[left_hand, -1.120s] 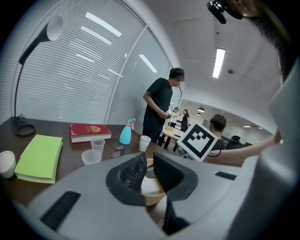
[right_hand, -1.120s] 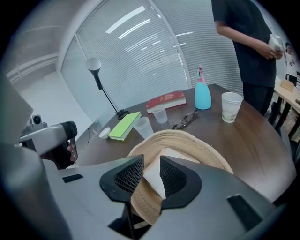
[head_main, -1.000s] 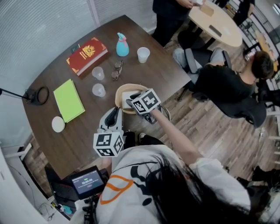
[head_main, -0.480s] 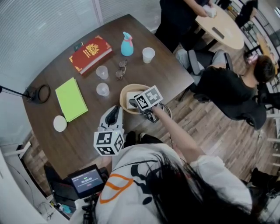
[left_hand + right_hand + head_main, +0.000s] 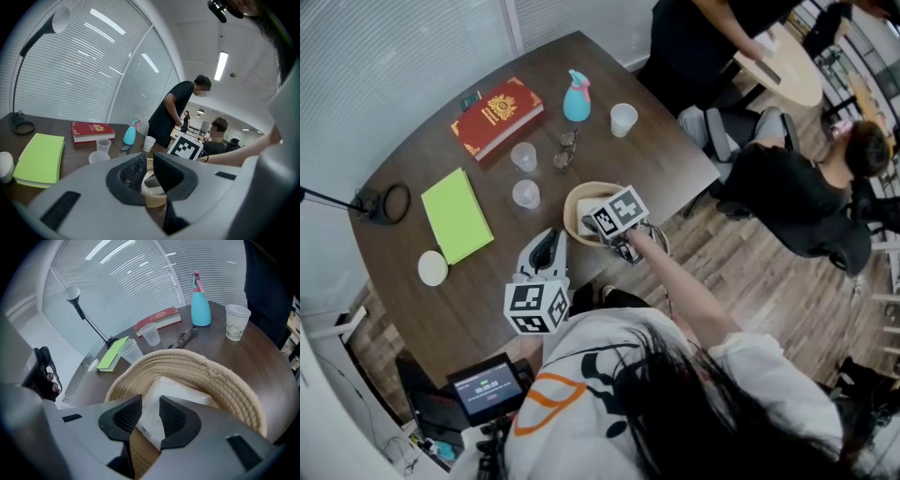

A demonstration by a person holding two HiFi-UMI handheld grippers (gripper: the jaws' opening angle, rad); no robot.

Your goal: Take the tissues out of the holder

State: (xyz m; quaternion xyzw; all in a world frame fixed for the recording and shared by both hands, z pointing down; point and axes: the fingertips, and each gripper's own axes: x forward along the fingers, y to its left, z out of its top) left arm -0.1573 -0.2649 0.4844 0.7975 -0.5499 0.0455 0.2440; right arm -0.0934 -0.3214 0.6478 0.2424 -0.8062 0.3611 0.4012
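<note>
A woven basket (image 5: pixel 570 199) sits near the table's front edge with a white tissue pack (image 5: pixel 581 208) lying in it. My right gripper (image 5: pixel 591 223) reaches down into it from the right. In the right gripper view the tissue pack (image 5: pixel 180 392) lies inside the basket's rim (image 5: pixel 225 380). My right gripper (image 5: pixel 150 416) is open, and the pack's near end shows in the gap between its pads. My left gripper (image 5: pixel 548 240) hovers left of the basket and points at it. In its own view the left gripper (image 5: pixel 149 171) shows a narrow gap, empty, with the basket (image 5: pixel 152 199) beyond.
On the table lie a red book (image 5: pixel 497 117), a green notebook (image 5: pixel 457 214), a blue spray bottle (image 5: pixel 576 97), a paper cup (image 5: pixel 623 119), two clear cups (image 5: pixel 523 156), glasses (image 5: pixel 562 150) and a lamp base (image 5: pixel 382 203). People sit and stand at the right.
My right gripper has edged slightly farther over the basket. The left gripper has barely moved. The whole view has shifted a little, and the standing person at the back has moved.
</note>
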